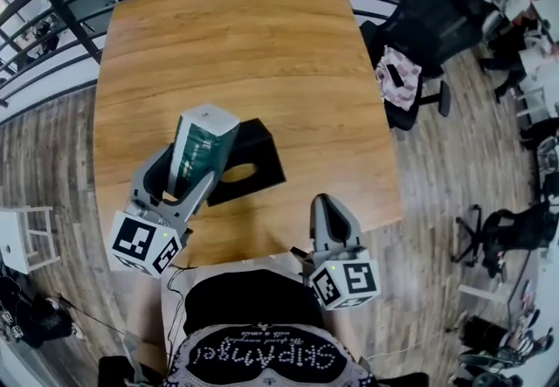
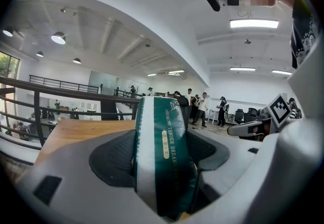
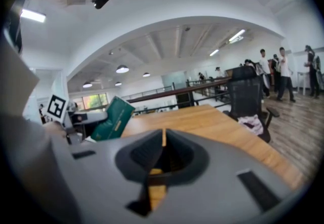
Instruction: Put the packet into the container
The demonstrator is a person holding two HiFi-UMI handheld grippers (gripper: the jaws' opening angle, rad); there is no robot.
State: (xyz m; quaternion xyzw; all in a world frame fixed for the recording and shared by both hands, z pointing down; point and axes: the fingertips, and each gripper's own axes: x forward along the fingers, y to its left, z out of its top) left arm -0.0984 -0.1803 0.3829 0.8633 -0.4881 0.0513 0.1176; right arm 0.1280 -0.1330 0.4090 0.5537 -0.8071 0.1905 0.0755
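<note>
The left gripper [image 1: 182, 183] clamps a green-and-white packet [image 1: 203, 145] between its jaws. It holds the packet upright with a slight tilt, at the left side of the black container [image 1: 262, 154] on the wooden table [image 1: 244, 44]. The right gripper [image 1: 324, 204] — jaws pressed together on nothing — hovers at the table's near edge, apart from the container.

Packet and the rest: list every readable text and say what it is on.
"DREAMING TENDER DREAMS": side of the green packet; the words after it are too dark to read.
Gold label on the packet: too small.
Shirt print: upside down, unclear.
Marker cubes: patterns, no words.
</note>
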